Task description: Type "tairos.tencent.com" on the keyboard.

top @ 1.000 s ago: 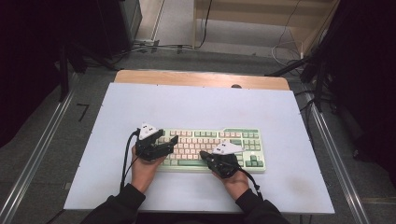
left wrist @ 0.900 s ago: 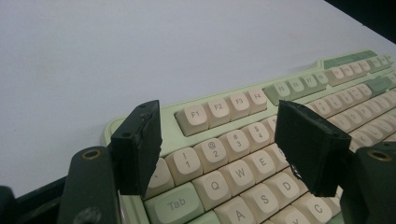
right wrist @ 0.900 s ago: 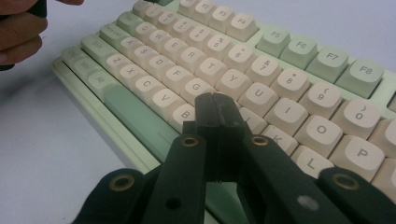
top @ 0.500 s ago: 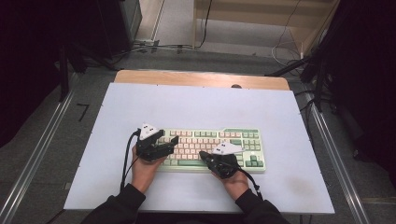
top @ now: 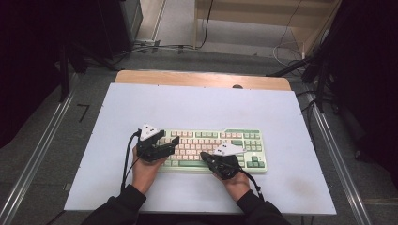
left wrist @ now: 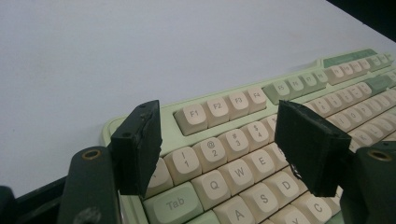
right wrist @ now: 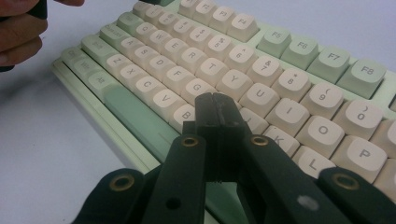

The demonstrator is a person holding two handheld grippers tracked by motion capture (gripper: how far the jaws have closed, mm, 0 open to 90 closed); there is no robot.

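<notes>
A pale green mechanical keyboard with cream and green keycaps (top: 213, 150) lies flat on a white tabletop (top: 197, 108), near the edge where the person sits and a little to the right of the middle. All places below are given from this keyboard.

The left tongs (top: 172, 144) hang over the keyboard's left end, held by the person's left hand (top: 145, 168), which rests on the tabletop just in front of that end. In the left gripper view, these left tongs (left wrist: 219, 144) stand spread apart, with nothing between them; the keys from 1 to 4 and Q, W, E show in the gap, and the Tab key sits just below the left pad. Whether the pads touch any key cannot be told.

The right tongs (top: 203, 155) sit over the keyboard's front rows, near its middle, with the right hand (top: 234, 180) behind them at the keyboard's front edge. In the right gripper view, the right tongs (right wrist: 215, 105) are pressed together with nothing held, their joined tip low over the letter keys between B and J, just behind the long green space bar (right wrist: 135, 116). The fingers of the left hand (right wrist: 18, 37) appear beyond the keyboard's left end.
</notes>
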